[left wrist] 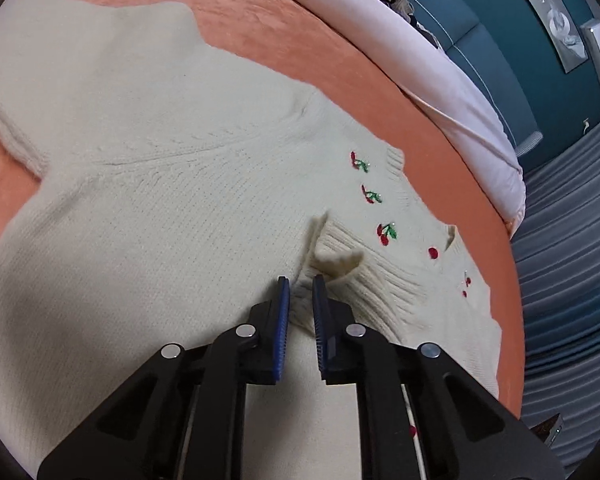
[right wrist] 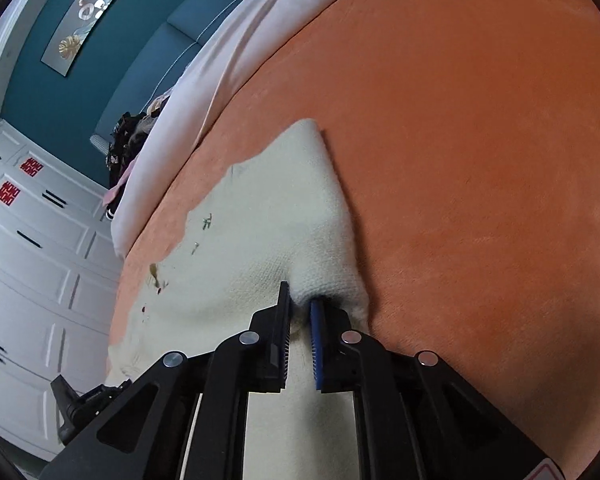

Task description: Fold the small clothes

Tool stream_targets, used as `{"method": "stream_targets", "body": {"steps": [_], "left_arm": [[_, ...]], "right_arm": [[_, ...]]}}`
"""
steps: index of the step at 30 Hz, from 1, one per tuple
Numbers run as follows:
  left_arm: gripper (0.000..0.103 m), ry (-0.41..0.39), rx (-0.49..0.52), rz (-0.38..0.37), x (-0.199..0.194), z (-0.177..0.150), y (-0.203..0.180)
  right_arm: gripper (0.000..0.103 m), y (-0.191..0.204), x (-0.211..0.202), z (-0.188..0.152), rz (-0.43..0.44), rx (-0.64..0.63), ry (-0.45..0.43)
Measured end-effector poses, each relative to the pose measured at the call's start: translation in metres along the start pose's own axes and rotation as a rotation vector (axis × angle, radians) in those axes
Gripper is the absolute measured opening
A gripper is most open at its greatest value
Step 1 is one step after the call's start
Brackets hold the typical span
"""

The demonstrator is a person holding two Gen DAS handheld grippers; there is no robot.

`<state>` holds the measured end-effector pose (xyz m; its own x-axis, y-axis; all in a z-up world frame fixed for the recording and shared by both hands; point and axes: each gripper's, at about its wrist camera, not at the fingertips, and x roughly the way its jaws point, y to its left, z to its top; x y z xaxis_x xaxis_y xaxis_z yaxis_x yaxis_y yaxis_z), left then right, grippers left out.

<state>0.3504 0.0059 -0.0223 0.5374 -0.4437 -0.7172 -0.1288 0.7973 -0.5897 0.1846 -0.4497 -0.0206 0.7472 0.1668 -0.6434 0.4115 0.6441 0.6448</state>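
Note:
A cream knit sweater (left wrist: 148, 184) with embroidered red cherries (left wrist: 386, 234) lies spread on an orange bed cover (left wrist: 300, 32). One sleeve (left wrist: 84, 64) lies folded across the body. My left gripper (left wrist: 301, 286) is narrowly closed on the sweater's ribbed edge (left wrist: 364, 280). In the right wrist view the sweater (right wrist: 260, 216) lies left of centre. My right gripper (right wrist: 300, 296) pinches a raised fold of its cream fabric near the right edge.
A pink duvet (left wrist: 440, 64) lies along the far side of the bed, with dark clothes (right wrist: 128, 140) piled beyond it. A teal headboard (left wrist: 500, 40) and white cabinets (right wrist: 32, 240) stand behind. A striped grey floor (left wrist: 572, 216) lies past the bed's edge.

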Motion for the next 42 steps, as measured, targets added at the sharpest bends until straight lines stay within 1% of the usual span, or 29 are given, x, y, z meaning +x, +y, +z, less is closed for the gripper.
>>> {"method": "stream_targets", "body": {"steps": [2, 3, 4, 6, 9, 10, 11, 12, 13, 14, 17, 18, 19, 20, 21, 22, 24, 26, 28, 29, 31, 32, 33, 35, 36, 37, 39, 40, 42], "left_arm": [[0.031, -0.006, -0.071, -0.067, -0.011, 0.0, 0.004], [0.057, -0.017, -0.12, -0.115, -0.017, -0.001, 0.006], [0.078, -0.027, -0.164, -0.161, -0.022, -0.002, 0.006], [0.095, -0.01, -0.21, -0.207, -0.021, -0.001, 0.003], [0.094, 0.066, -0.223, -0.169, 0.003, 0.001, -0.007], [0.084, 0.064, -0.21, -0.139, 0.007, 0.002, -0.011], [0.07, 0.057, -0.191, -0.134, 0.009, 0.004, -0.016], [0.027, 0.073, -0.178, -0.166, 0.013, 0.006, -0.02], [0.01, 0.096, -0.174, -0.197, 0.015, 0.011, -0.026], [0.011, 0.067, -0.163, -0.223, 0.01, 0.016, -0.032], [0.011, -0.061, -0.043, -0.255, -0.016, 0.027, -0.051], [0.011, -0.061, -0.031, -0.242, -0.014, 0.027, -0.05], [0.011, -0.031, -0.03, -0.202, -0.004, 0.026, -0.045], [0.011, 0.005, -0.04, -0.159, 0.007, 0.022, -0.036], [0.012, 0.043, -0.06, -0.106, 0.02, 0.016, -0.024], [0.013, 0.063, -0.083, -0.085, 0.027, 0.01, -0.01], [0.013, 0.033, -0.105, -0.154, 0.025, 0.003, 0.005], [0.013, 0.009, -0.088, -0.153, 0.024, -0.001, 0.004], [0.013, -0.01, -0.061, -0.134, 0.024, -0.003, 0.001], [0.013, -0.018, -0.057, -0.13, 0.023, -0.004, 0.001], [0.013, -0.025, -0.037, -0.128, 0.023, -0.005, 0.0], [0.013, -0.025, -0.022, -0.126, 0.023, -0.006, -0.001], [0.013, -0.021, -0.007, -0.124, 0.022, -0.006, -0.002], [0.016, -0.013, -0.016, -0.126, 0.013, -0.004, -0.001], [0.024, -0.024, -0.036, -0.134, 0.002, -0.003, 0.003], [0.041, -0.052, -0.053, -0.147, -0.01, -0.001, 0.01], [0.058, -0.135, -0.088, -0.148, -0.043, 0.007, 0.033], [0.062, -0.171, -0.109, -0.125, -0.059, 0.015, 0.05], [0.063, -0.228, -0.161, -0.058, -0.086, 0.037, 0.091]], "right_arm": [[0.016, 0.014, -0.004, -0.004, -0.024, -0.072, -0.016], [0.017, 0.018, -0.004, -0.007, -0.051, -0.108, -0.017], [0.018, 0.018, -0.001, -0.011, -0.063, -0.132, -0.019], [0.019, 0.016, 0.005, -0.016, -0.062, -0.134, -0.023], [0.024, 0.006, 0.0, -0.009, -0.016, -0.051, -0.028], [0.025, 0.003, 0.0, -0.006, -0.01, -0.032, -0.023], [0.025, 0.003, 0.0, -0.004, -0.013, -0.028, -0.02], [0.023, 0.004, 0.002, -0.002, -0.016, -0.034, -0.018], [0.013, 0.008, 0.001, 0.001, -0.03, -0.046, -0.023], [0.013, 0.015, -0.002, 0.004, -0.018, -0.065, -0.043], [0.012, 0.028, -0.022, 0.007, 0.032, -0.125, -0.111], [0.012, 0.028, -0.017, 0.005, 0.003, -0.15, -0.107], [0.012, 0.021, -0.008, 0.001, -0.044, -0.161, -0.065], [0.008, 0.011, 0.012, -0.004, -0.097, -0.155, 0.027], [0.006, 0.003, 0.016, -0.007, -0.084, -0.128, 0.033], [0.008, 0.002, 0.007, -0.006, -0.061, -0.105, 0.005], [0.01, 0.012, -0.014, -0.004, -0.059, -0.086, -0.033], [0.01, 0.026, -0.033, -0.007, -0.041, -0.114, -0.098], [0.011, 0.039, -0.034, -0.008, -0.081, -0.189, -0.117], [0.011, 0.042, -0.027, -0.009, -0.117, -0.227, -0.107], [0.01, 0.035, 0.006, -0.013, -0.26, -0.299, -0.026], [0.01, 0.027, 0.019, -0.017, -0.281, -0.304, 0.003], [0.01, 0.022, 0.012, -0.018, -0.249, -0.281, -0.024], [0.015, 0.026, -0.005, -0.017, -0.255, -0.242, -0.02], [0.022, 0.029, -0.015, -0.021, -0.261, -0.233, -0.034], [0.025, 0.032, -0.025, -0.029, -0.254, -0.234, -0.054], [0.026, 0.034, -0.046, -0.05, -0.237, -0.249, -0.062], [0.029, 0.036, -0.053, -0.063, -0.224, -0.26, -0.057], [0.033, 0.04, -0.06, -0.091, -0.207, -0.299, -0.038]]}}
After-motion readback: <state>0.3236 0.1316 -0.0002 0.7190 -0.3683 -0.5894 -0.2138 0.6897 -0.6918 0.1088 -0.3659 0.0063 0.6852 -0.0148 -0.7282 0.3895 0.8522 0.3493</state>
